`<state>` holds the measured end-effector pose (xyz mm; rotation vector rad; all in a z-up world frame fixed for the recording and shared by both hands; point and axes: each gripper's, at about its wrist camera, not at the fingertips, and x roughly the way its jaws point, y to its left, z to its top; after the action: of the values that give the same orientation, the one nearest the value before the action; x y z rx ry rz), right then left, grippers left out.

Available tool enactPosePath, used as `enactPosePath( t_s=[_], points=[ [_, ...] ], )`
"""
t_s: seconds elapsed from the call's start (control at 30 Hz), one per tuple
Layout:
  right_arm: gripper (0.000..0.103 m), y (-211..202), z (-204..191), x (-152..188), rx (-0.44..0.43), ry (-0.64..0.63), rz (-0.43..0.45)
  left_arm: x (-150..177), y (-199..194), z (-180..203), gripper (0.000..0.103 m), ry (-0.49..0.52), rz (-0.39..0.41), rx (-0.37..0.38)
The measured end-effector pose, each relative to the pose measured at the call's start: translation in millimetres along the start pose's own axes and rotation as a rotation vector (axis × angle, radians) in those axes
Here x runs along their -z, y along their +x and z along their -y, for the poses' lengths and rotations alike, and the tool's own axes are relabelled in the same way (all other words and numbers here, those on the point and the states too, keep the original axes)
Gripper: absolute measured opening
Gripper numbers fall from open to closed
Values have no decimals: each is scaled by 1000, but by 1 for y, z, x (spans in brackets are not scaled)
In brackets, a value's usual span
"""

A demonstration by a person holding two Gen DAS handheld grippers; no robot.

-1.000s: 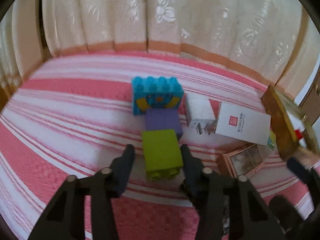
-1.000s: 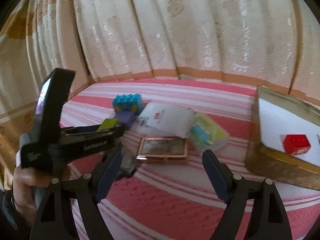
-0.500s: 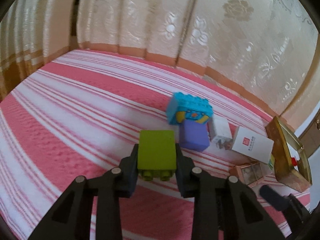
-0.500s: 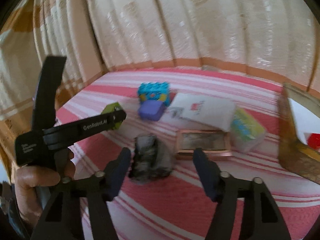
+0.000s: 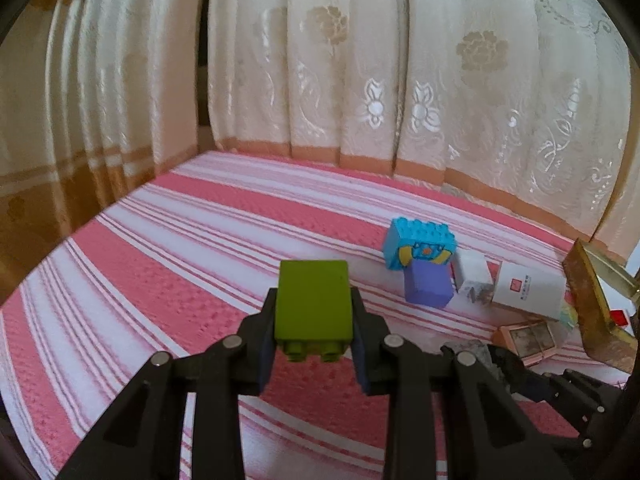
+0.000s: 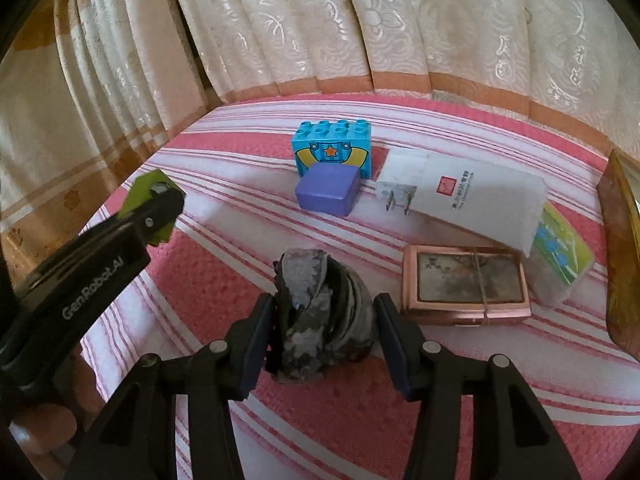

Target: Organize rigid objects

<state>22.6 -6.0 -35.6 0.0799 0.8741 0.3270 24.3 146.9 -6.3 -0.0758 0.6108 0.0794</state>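
Note:
My left gripper (image 5: 314, 320) is shut on a green toy brick (image 5: 314, 300) and holds it above the pink striped bedspread (image 5: 160, 280). In the right wrist view the same green brick (image 6: 146, 186) shows at the left, clamped in the left gripper (image 6: 156, 204). My right gripper (image 6: 325, 308) straddles a dark grey rock (image 6: 316, 276) that lies on the bedspread. Its jaws are closing; the left pad is at the rock, and a thin gap shows at the right one. A blue studded brick (image 6: 332, 148) and a purple block (image 6: 328, 188) sit further back.
A white plug charger (image 6: 400, 184), a white box (image 6: 480, 204), a copper-framed case (image 6: 464, 284) and a clear pack with a green label (image 6: 560, 256) lie to the right. A gold tin (image 5: 592, 300) holding a red brick (image 5: 618, 316) stands at the far right. Curtains hang behind.
The left gripper closed on the green brick and lifted it away from the purple block. The right gripper came down over the dark rock and its jaws narrowed around it.

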Motion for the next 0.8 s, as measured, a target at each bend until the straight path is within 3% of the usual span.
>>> enactPosePath(
  t_s=[0.13, 0.33, 0.6, 0.8],
  points=[
    [46, -7, 0, 2, -12, -19, 34, 1, -6, 4, 30, 24, 30, -34],
    [46, -20, 7, 3, -37, 1, 99, 1, -10, 6, 30, 36, 45, -66],
    [45, -52, 29, -2, -22, 88, 260, 2, -11, 9, 30, 47, 52, -92],
    [45, -58, 35, -3, -5, 100, 287, 2, -12, 10, 30, 48, 62, -110]
  ],
)
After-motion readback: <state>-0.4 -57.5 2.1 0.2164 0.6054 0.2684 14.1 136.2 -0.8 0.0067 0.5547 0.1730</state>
